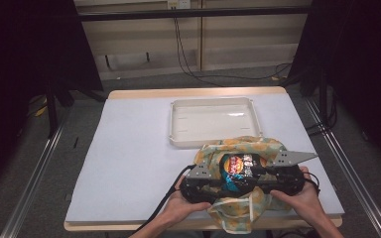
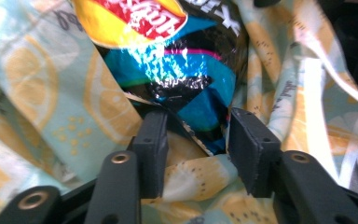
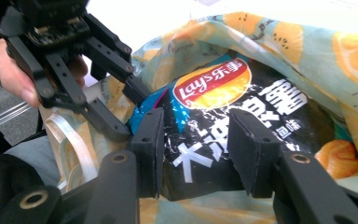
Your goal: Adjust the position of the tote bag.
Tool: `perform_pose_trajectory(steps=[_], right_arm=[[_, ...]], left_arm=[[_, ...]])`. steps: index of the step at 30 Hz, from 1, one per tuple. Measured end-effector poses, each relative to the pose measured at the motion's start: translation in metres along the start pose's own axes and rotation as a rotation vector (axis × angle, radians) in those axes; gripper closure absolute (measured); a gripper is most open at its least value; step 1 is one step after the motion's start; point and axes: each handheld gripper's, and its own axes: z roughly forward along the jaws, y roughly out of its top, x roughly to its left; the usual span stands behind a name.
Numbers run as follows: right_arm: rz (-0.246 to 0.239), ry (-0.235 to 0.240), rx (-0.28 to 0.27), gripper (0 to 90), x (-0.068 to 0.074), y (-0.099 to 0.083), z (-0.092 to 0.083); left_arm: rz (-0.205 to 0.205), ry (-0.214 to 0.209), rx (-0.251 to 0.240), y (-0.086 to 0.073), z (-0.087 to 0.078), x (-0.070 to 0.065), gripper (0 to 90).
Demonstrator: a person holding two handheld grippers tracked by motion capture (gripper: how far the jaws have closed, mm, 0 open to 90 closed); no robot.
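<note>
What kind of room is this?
Probably a lab or recording studio: a white-topped table between black curtains, loose cables on the floor, and metal rails alongside.

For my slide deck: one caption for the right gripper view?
Right gripper at a chip bag inside a lemon-print tote, left gripper opposite.
</note>
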Motion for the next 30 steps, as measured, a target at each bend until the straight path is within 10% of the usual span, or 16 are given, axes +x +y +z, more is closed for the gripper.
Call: perform_pose_trajectory(steps=[8,22,30], right_arm=[[-0.001,-0.01,0.018,56.7,-0.001,-0.002,0.002],[0.008,-0.027,0.089,75.7,-0.004,-0.012,0.015],[0.0,-0.013,0.08,75.6,-0.002,-0.011,0.014]], left_arm=[[-0.057,-0.001,0.001,0.004,0.012,0.004,40.2],[-0.125,-0.033,-0.057,0.007,0.015,0.017,47.4],[-0.102,-0.02,-0.057,0.009,0.013,0.018,87.3]])
